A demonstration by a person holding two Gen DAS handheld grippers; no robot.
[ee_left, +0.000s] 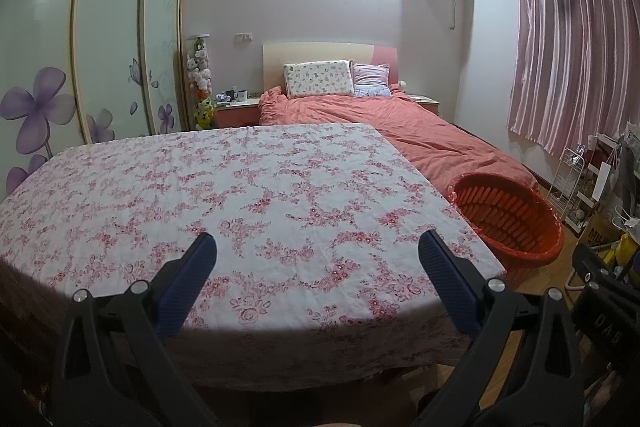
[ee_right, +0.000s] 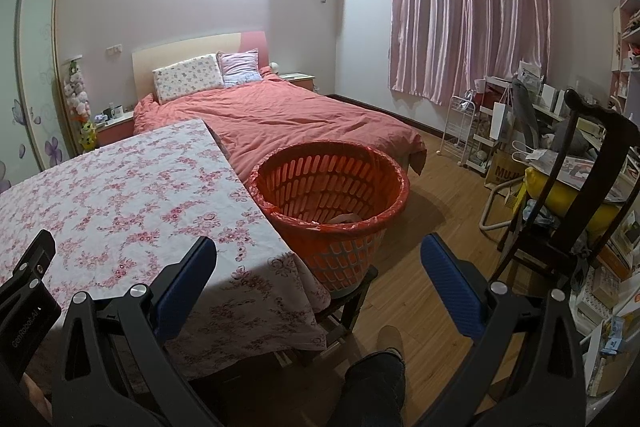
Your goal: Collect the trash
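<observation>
Left hand-held gripper, lower centre of its view, spread wide and empty above the floral-clothed table. Orange basket, centre of the right view, beside the table's right edge; pale scrap inside. Right hand-held gripper likewise wide, empty.

A: What covers the table?
B: A floral cloth, white with pink flowers, draped over the near edge and the right edge.
A: Anything lying on the cloth?
B: Only the cloth shows.
A: And at the right edge?
B: A red basket sits on a dark stool, just beside the near right corner. The stool stands on the wood floor.
</observation>
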